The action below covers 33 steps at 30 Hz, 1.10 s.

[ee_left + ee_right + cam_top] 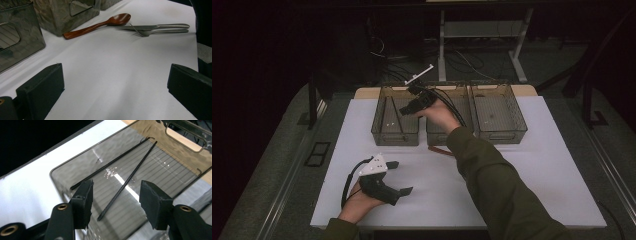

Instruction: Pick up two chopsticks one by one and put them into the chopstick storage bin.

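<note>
White covering lay over the table (532, 170), and past it the room was dark, with cables and a desk frame on the floor. Two black chopsticks (125, 182) lay in the smoked plastic bin (394, 122) at the left of a row of three; in your right gripper view they lay loose on its ribbed floor, the two fanning apart toward you. Your right gripper (115, 195) hung above that bin with its jaws apart and pressing on nothing; one chopstick showed through the gap, lower down and free of both pads. In the high view that gripper (409, 107) reached over the bins from your sleeved right arm. Next came the middle bin (447, 135) and the right bin (499, 115), side by side. Against the front of the bins a wooden spoon (100, 23) lay on the covering, and near its bowl a metal fork (160, 31) and a knife (155, 26) lay side by side. Your left gripper (402, 176) rested low near the table's front left corner, its jaws spread wide with bare covering between them.
</note>
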Motion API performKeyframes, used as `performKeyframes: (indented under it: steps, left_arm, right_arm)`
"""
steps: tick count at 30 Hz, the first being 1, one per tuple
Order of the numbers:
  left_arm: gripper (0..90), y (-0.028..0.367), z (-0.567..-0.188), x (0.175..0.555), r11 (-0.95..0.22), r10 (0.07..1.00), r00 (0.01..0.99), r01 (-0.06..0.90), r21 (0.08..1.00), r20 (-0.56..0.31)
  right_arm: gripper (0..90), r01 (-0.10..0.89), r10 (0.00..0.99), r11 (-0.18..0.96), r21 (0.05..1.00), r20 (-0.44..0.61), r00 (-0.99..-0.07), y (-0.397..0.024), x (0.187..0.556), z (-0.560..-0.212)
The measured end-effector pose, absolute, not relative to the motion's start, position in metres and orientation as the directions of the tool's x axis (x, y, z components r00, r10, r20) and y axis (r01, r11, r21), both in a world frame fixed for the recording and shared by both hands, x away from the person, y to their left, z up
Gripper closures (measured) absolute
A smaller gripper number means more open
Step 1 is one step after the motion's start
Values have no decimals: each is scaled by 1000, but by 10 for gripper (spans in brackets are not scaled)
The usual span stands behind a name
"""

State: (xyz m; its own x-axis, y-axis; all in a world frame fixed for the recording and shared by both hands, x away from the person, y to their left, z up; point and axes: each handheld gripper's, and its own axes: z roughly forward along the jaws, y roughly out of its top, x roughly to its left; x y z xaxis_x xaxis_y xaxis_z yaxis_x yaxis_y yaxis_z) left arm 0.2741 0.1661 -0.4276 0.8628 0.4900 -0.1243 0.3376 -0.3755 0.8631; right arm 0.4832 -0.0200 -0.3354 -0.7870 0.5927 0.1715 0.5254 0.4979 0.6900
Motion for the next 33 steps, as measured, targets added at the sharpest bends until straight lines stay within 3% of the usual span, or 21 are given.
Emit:
performKeyframes:
  steps: [13, 33]
  left_arm:
    - [0, 167, -430, 275, -390, 496, 860, 341, 855, -117]
    - [0, 164, -432, 275, -399, 498, 859, 351, 847, -121]
  right_arm:
    - [391, 449, 528, 487, 749, 157, -835, -75, 450, -328]
    - [375, 409, 508, 413, 814, 166, -845, -168, 391, -334]
